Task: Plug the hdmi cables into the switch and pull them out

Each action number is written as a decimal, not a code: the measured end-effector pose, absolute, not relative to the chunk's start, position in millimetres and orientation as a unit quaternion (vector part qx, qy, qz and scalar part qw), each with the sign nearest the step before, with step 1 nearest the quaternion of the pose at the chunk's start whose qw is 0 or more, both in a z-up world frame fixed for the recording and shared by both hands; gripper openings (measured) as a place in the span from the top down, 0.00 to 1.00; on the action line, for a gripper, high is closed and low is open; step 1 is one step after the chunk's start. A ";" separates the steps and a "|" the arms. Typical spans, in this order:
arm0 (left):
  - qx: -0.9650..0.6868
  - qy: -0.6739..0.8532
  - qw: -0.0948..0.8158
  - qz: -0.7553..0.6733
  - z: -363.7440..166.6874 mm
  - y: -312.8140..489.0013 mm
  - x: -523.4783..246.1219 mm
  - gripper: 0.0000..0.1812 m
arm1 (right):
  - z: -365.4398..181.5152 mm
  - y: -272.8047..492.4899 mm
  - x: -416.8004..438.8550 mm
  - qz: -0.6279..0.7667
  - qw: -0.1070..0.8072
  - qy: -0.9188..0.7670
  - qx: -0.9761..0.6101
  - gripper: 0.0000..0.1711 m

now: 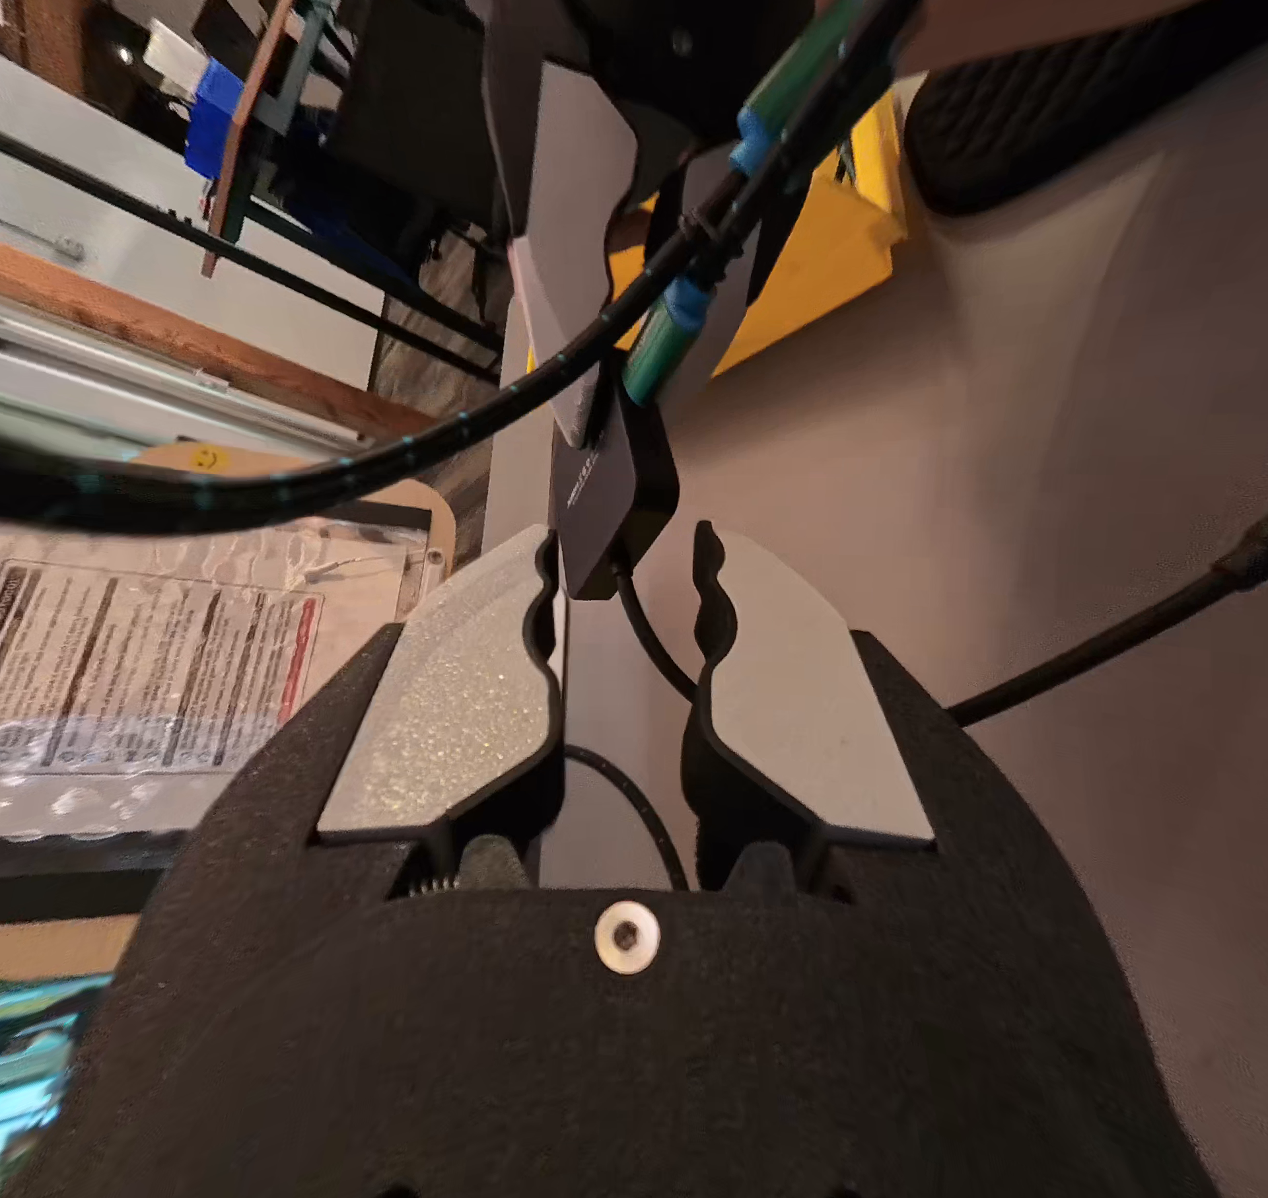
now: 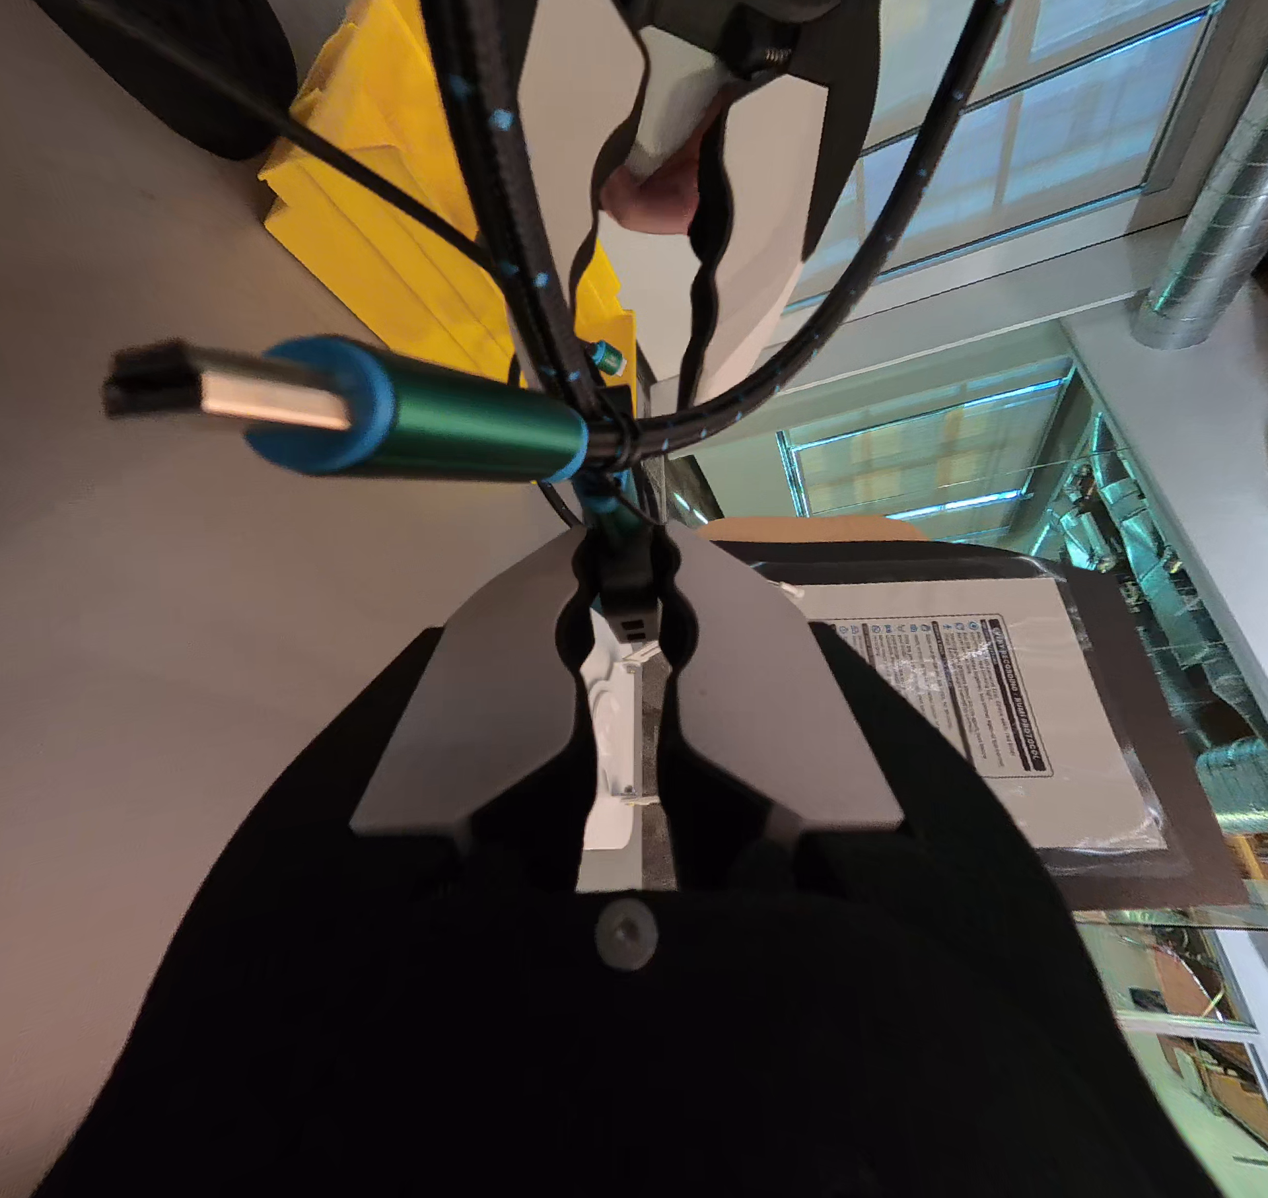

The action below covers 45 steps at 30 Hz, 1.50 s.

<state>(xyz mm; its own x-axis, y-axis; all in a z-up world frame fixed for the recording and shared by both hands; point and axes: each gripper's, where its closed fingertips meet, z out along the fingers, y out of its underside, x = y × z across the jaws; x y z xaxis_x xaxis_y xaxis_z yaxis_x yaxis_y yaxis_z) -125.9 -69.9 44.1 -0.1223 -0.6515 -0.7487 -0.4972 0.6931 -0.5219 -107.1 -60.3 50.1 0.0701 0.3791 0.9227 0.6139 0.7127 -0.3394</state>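
Your right gripper is clamped on the black HDMI switch — holding it steady against insertion force. Your left gripper stands apart, empty, just short of the switch; one green-barrelled HDMI plug dangles unplugged — another appears seated.

Left tongs parted, right tongs seemingly clamped, tips facing each other

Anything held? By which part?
Right hand-held gripper pinches the switch at the end by the green plug. Left hand-held gripper is open and empty.
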 end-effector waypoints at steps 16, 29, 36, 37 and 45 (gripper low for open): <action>-0.277 0.753 0.596 -0.004 31.1 -61.6 -108.0 0.92 | 44.2 -65.1 -115.8 -0.015 0.642 -0.672 -0.369 0.90; -0.288 0.735 0.614 -0.008 37.7 -58.8 -102.6 0.92 | 52.7 -71.3 -115.6 0.052 0.685 -0.646 -0.332 0.91; -0.389 0.677 0.621 0.066 49.6 -5.8 -126.8 0.93 | 68.5 -30.7 -89.6 0.063 0.720 -0.523 -0.451 0.84; -0.406 0.662 0.625 0.076 53.1 3.1 -132.8 0.92 | 73.4 -26.8 -86.1 0.085 0.724 -0.492 -0.477 0.82; -0.459 0.606 0.638 0.120 62.5 27.5 -145.7 0.93 | 75.2 -15.2 -118.7 0.162 0.717 -0.307 -0.605 0.71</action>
